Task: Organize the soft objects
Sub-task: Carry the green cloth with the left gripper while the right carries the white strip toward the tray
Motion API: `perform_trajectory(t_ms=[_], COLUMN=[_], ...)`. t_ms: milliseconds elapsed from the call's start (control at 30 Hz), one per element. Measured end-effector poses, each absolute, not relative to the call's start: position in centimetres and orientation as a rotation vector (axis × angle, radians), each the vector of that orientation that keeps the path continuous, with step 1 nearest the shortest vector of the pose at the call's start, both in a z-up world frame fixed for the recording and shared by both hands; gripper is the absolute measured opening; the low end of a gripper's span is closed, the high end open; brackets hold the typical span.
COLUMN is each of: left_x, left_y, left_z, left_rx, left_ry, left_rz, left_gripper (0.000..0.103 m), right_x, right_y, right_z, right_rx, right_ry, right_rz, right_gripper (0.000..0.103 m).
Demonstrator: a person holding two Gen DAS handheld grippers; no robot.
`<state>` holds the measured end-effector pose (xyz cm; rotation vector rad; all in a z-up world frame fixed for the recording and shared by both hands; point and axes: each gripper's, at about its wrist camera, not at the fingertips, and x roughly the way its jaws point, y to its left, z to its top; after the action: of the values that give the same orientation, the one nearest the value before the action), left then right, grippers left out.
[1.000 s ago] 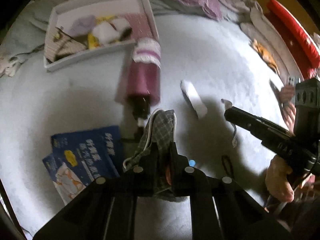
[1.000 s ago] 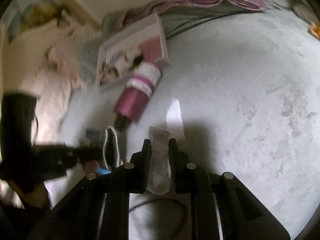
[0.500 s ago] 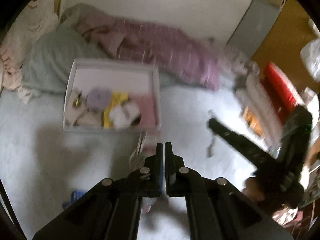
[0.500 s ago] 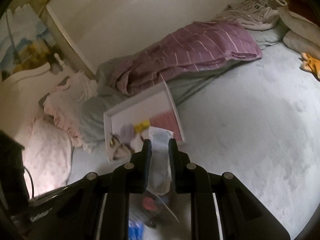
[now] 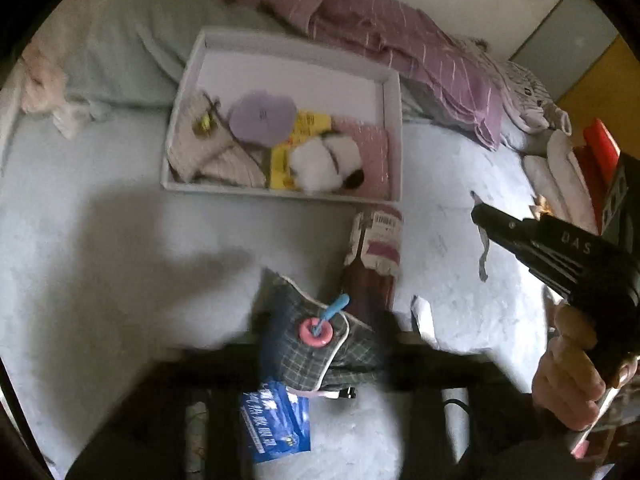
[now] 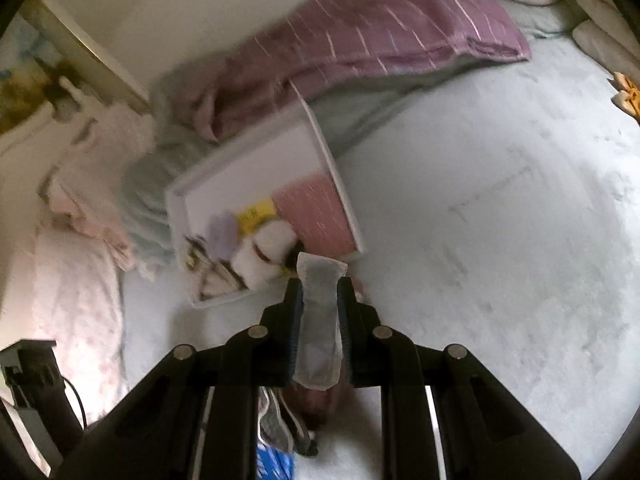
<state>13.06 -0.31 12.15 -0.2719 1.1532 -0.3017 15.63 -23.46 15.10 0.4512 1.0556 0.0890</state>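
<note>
My left gripper (image 5: 320,354) is a dark blur low in the left wrist view, its jaws opening. A grey plaid pouch (image 5: 344,356) with a pink ring and a blue tab lies loose between them, over the pale bed cover. My right gripper (image 6: 318,292) is shut on a white translucent packet (image 6: 320,320), just short of the white tray (image 6: 340,184). The tray (image 5: 394,140) holds a lilac round pad (image 5: 262,116), yellow packets, a white plush (image 5: 320,164) and a pink cloth. The right gripper (image 5: 478,214) also shows at the right of the left wrist view, held by a hand (image 5: 568,380).
A maroon roll with a white label (image 5: 374,264) lies just in front of the tray, with a white strip (image 5: 424,320) beside it. A blue packet (image 5: 276,420) sits under my left gripper. A purple striped quilt (image 6: 380,32) and pillows lie behind the tray, pink bedding at the left.
My left jaws were shut and now stand apart, with the plaid pouch loose between them. Both views have swung up toward the tray. The right gripper still holds the white packet.
</note>
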Motion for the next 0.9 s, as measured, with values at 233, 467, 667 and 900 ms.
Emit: perform_trajectory(t_ms=[233, 467, 667, 900], left_x=[15.7, 17.2, 16.3, 15.8], left_y=[1.1, -0.6, -1.6, 1.1], left_z=[6.5, 1.5, 3.8, 7.9], left_rx=[-0.426, -0.43, -0.378, -0.463], left_ry=[1.334, 1.487, 1.384, 1.169], left_rz=[-0.353, -0.385, -0.378, -0.272], left_gripper=[0.062, 0.037, 0.023, 0.022], right_x=[15.2, 16.4, 17.5, 18.3], right_y=[-22.8, -21.9, -21.9, -21.9], right_z=[15.1, 13.2, 11.7, 10.9], right_rx=[0.44, 0.429, 0.514, 0.585], right_ry=[1.085, 1.148, 1.12, 0.979], right_rz=[0.092, 0.058, 0.154, 0.289], right_gripper=[0.02, 0.02, 0.02, 0.02])
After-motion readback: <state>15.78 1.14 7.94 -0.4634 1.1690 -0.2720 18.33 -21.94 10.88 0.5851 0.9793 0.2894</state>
